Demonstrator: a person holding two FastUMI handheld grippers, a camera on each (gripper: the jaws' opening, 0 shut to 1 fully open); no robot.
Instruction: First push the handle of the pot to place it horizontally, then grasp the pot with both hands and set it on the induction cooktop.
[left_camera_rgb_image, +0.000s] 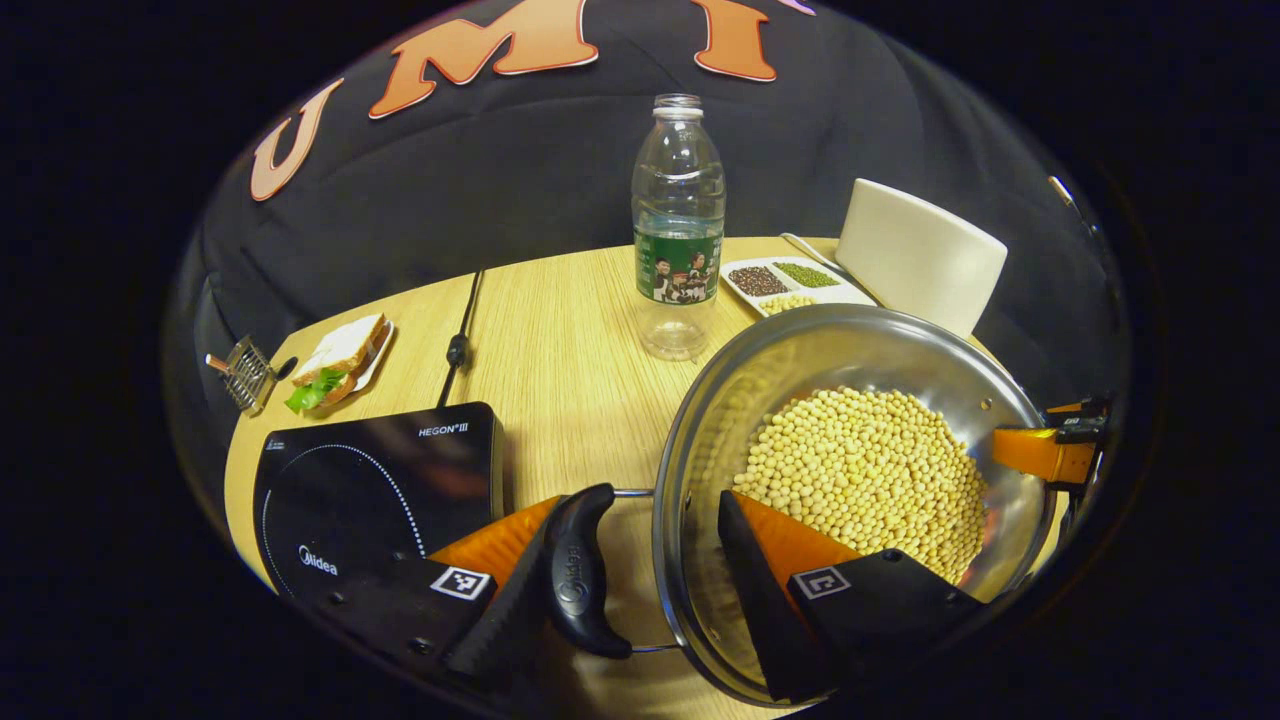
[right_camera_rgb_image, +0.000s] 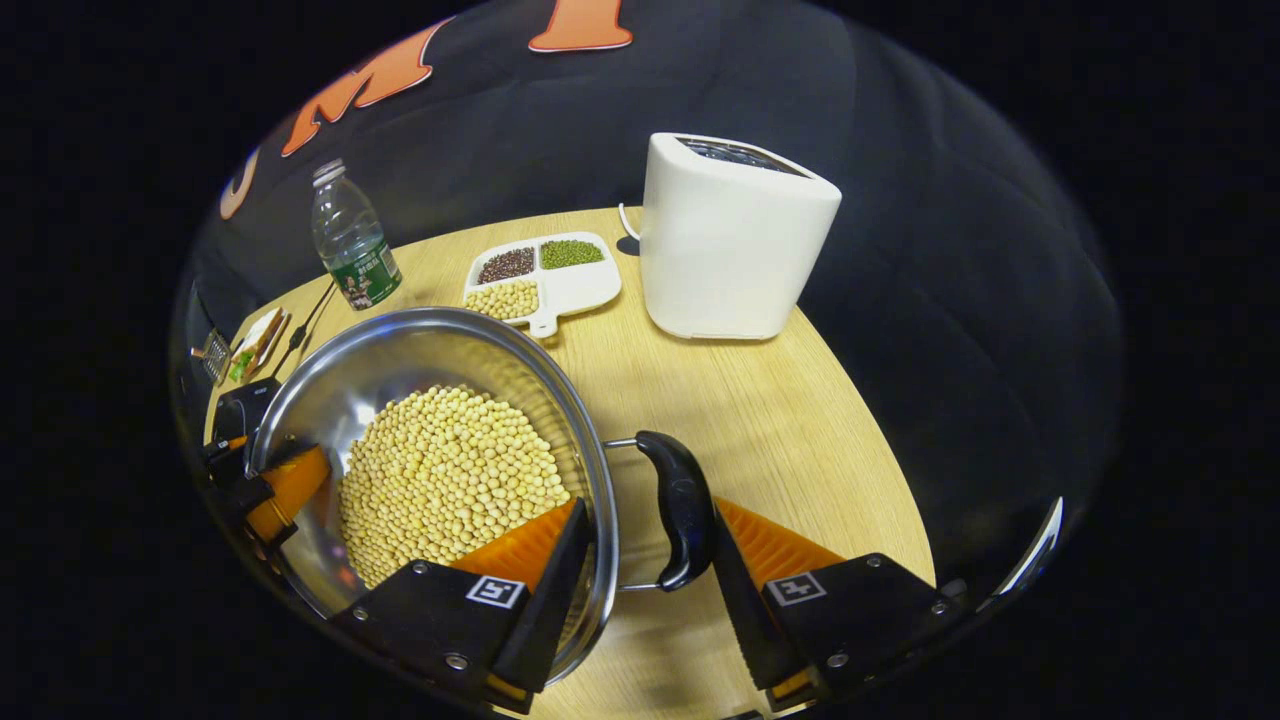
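Pot (left_camera_rgb_image: 850, 480): standing on the wooden table (left_camera_rgb_image: 560, 330), right of the induction cooktop (left_camera_rgb_image: 375, 490); holding a bed of soybeans (left_camera_rgb_image: 865, 470); not yet resting on the cooktop.
Handles: both lying level, so pushing step judged done.
Left gripper (left_camera_rgb_image: 640, 580): straddling the left handle (left_camera_rgb_image: 578, 570) and the rim, one finger inside the pot; whether pressing, cannot tell.
Right gripper (right_camera_rgb_image: 645, 545): straddling the right handle (right_camera_rgb_image: 682, 510) and the rim likewise; clamping force unclear.
Remaining: lifting with both hands, carrying left, setting down on the cooktop.
Toaster (right_camera_rgb_image: 730, 240): standing behind the pot, apart.
Bottle (left_camera_rgb_image: 678, 225): standing behind, between pot and cooktop; likely nearest hazard.
Tray of beans (right_camera_rgb_image: 545, 275): lying just behind the pot.
Sandwich (left_camera_rgb_image: 340, 360): lying beyond the cooktop.
Cord (left_camera_rgb_image: 458, 345): running from the cooktop backwards.
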